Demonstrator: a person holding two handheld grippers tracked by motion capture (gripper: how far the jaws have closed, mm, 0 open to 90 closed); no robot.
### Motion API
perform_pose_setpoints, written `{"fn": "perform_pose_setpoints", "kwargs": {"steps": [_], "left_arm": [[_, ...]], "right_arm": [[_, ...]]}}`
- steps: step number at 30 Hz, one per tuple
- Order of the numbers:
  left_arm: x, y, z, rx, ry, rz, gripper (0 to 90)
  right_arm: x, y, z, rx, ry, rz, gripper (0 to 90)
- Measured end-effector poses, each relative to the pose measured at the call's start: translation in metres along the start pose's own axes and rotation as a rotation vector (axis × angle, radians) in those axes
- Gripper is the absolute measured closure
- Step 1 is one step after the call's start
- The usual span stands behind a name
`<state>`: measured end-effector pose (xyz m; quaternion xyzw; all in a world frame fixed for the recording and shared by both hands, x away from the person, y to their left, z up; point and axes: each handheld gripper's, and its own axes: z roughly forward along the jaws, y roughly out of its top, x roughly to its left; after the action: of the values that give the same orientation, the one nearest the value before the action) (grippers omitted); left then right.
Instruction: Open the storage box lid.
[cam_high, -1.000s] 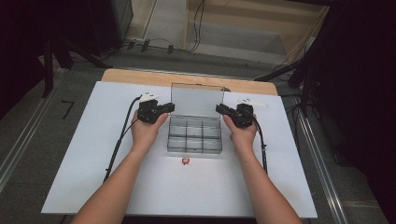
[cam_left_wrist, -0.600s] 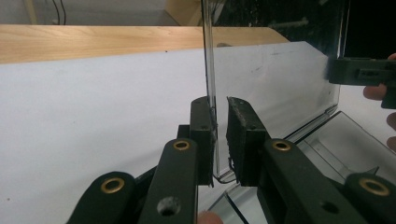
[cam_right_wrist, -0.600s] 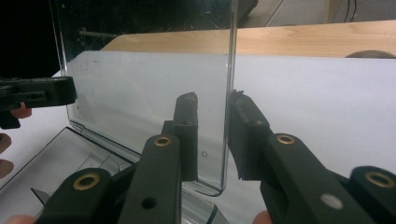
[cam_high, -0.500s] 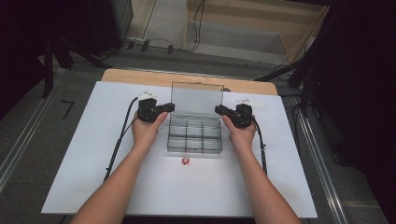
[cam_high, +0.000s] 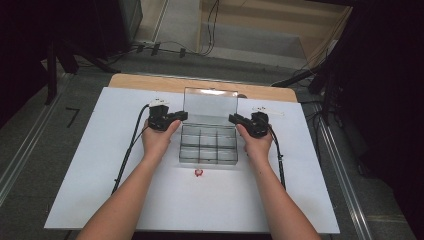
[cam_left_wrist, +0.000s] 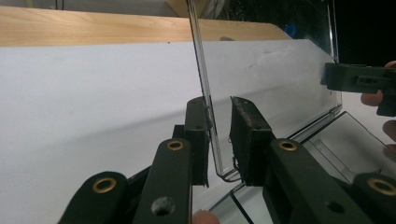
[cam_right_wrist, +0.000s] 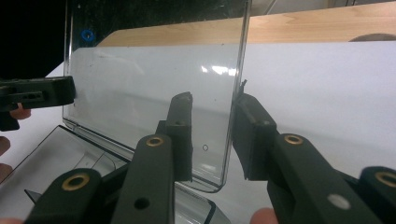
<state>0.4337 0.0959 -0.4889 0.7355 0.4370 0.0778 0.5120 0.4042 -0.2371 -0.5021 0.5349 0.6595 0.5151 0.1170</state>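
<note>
I see the clear plastic box's upright lid (cam_high: 210, 102) edge-on between both grippers. My left gripper (cam_left_wrist: 219, 135) and right gripper (cam_right_wrist: 212, 135) have just been opening, jaws released, straddling its left and right edges.

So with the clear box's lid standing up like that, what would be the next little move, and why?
Probably draw both grippers away sideways. The lid stands upright over the box. The jaws of the left gripper and right gripper have just been opening, each with a gap beside the lid's edge, so it looks released.
</note>
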Motion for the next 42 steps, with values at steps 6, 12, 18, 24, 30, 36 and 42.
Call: {"fn": "perform_pose_setpoints", "kwargs": {"steps": [6, 12, 18, 24, 30, 36, 42], "left_arm": [[0.001, -0.001, 0.002, 0.007, -0.004, -0.013, 72.7], [0.0, -0.002, 0.003, 0.016, 0.005, -0.008, 70.4], [0.0, -0.004, 0.006, 0.027, 0.006, -0.013, 66.2], [0.001, -0.004, 0.007, 0.031, 0.001, -0.022, 65.6], [0.0, -0.005, 0.009, 0.043, 0.003, -0.04, 61.5], [0.0, -0.005, 0.011, 0.061, 0.006, -0.038, 58.8], [0.0, -0.005, 0.011, 0.069, 0.012, -0.044, 56.1]], "right_arm": [[-0.002, -0.002, 0.002, 0.011, 0.012, 0.02, 64.9], [-0.002, -0.003, 0.004, 0.017, 0.009, 0.021, 62.7], [-0.003, -0.005, 0.007, 0.032, 0.019, 0.051, 60.2], [-0.004, -0.005, 0.007, 0.036, 0.024, 0.057, 59.0], [-0.004, -0.007, 0.01, 0.047, 0.027, 0.062, 55.1], [-0.004, -0.008, 0.011, 0.055, 0.027, 0.076, 53.2], [-0.004, -0.009, 0.012, 0.065, 0.03, 0.079, 51.0]]}}
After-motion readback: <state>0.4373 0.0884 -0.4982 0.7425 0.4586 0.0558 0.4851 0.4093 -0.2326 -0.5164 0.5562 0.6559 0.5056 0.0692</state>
